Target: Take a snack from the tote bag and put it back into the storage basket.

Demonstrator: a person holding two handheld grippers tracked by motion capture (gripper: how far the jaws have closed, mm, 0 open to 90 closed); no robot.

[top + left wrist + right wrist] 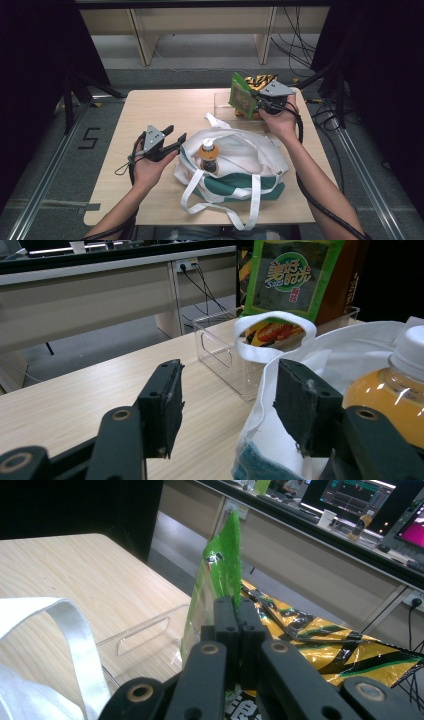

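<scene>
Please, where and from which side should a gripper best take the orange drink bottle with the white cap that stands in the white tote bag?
Probably at the white cap and neck of the orange drink bottle, coming from above. It stands upright in the white and green tote bag, whose cloth wraps its lower body, so its top alone is free. The open left gripper is nearest.

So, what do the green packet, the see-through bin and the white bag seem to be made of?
Green packet: glossy printed plastic film, probably; it shines and its edge looks thin.
See-through bin: clear rigid plastic, likely acrylic; the table shows through its walls.
White bag: soft woven cloth, perhaps canvas; it folds and sags.
</scene>
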